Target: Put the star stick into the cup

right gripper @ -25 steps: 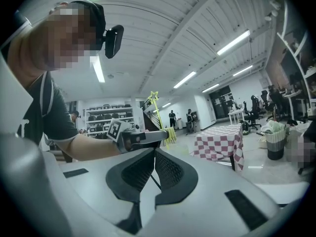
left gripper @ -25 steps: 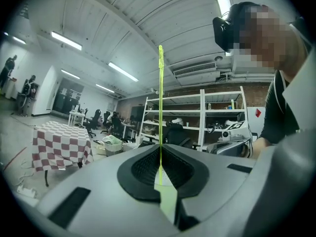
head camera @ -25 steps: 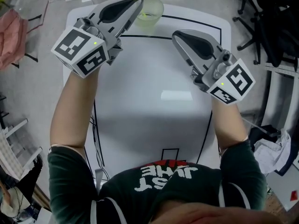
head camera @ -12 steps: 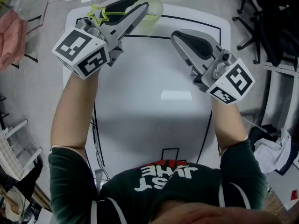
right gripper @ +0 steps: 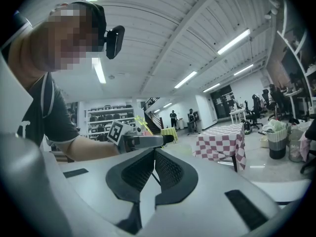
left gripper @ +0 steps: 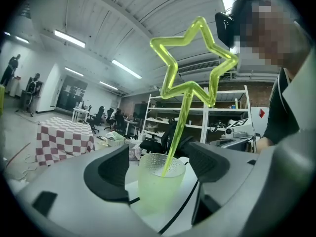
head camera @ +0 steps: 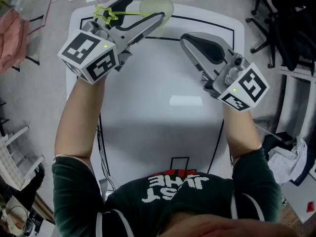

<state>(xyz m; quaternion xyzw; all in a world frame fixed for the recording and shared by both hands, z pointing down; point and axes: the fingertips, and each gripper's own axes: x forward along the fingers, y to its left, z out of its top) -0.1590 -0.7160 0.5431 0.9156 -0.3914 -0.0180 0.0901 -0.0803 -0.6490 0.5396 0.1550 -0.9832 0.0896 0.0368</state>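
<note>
Opening now, the left gripper [head camera: 147, 5] has its jaws spreading, and in the left gripper view nothing is pressed between the pads. The star stick [left gripper: 180, 125] stands on its own with its foot down inside the cup [left gripper: 160, 189]. The frosted green cup sits at the far edge of the white table [head camera: 158, 107], right off the tips of the jaws.

Here's the relation that matters. The stick's long axis is tilted, not upright. From the cup's mouth it leans back over the left gripper, and in the head view the star head hangs above that gripper's outer jaw. In the left gripper view the stem rises between the two pads, just beside the right-hand one. I read a sliver of gap there, but it is close.

So the stick looks delivered. My read is that what's left is getting clear — any pull-back should run straight along the jaws' own line, because a sideways drift could catch the leaning stem and tip it out, or nudge the light cup.

The left forearm reaches well forward, and the gripper is angled ahead and inward toward the cup, its marker cube trailing nearest the person. The right gripper [right gripper: 154, 157] is well apart on the other side, held above the table. Its jaws are together with nothing in them, and it points forward. The left is plainly the nearer one.
</note>
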